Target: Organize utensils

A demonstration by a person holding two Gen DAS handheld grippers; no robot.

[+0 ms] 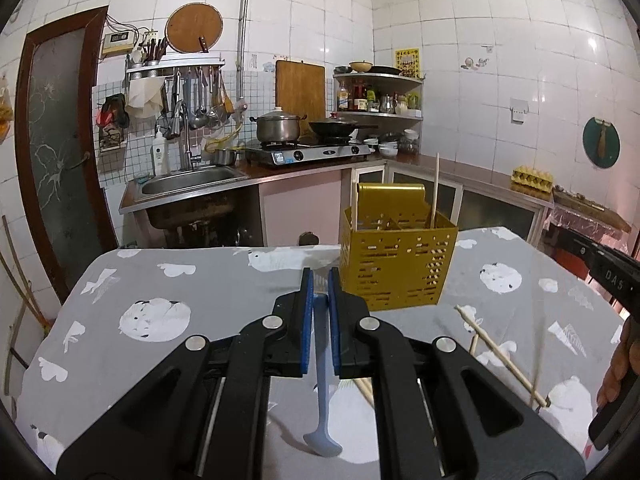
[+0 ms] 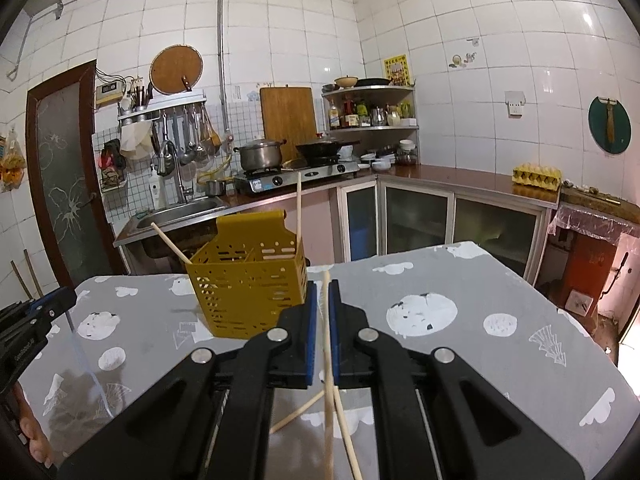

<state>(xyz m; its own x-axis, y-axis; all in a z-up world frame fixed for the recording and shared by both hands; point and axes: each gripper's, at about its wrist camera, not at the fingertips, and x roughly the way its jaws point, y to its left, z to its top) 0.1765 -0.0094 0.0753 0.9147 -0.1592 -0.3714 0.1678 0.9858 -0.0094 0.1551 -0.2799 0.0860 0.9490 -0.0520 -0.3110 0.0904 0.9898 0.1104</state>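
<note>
A yellow perforated utensil basket (image 1: 396, 260) (image 2: 248, 276) stands on the grey cloth-covered table (image 1: 200, 280), with two wooden chopsticks (image 1: 435, 188) (image 2: 298, 208) upright in it. My left gripper (image 1: 320, 276) is shut on a pale blue spoon (image 1: 322, 420), which hangs handle-up just left of the basket. My right gripper (image 2: 323, 286) is shut on a single chopstick (image 2: 327, 360), held right of the basket. Loose chopsticks (image 1: 500, 356) (image 2: 296, 414) lie on the cloth beneath it. The left gripper (image 2: 36, 312) shows at the left edge of the right wrist view.
A person's hand (image 1: 616, 368) holds the right gripper at the frame edge. Behind the table are a sink (image 1: 188, 180), a stove with a pot (image 1: 278, 128) and a wok, corner shelves, and an egg carton (image 2: 536, 176) on the counter.
</note>
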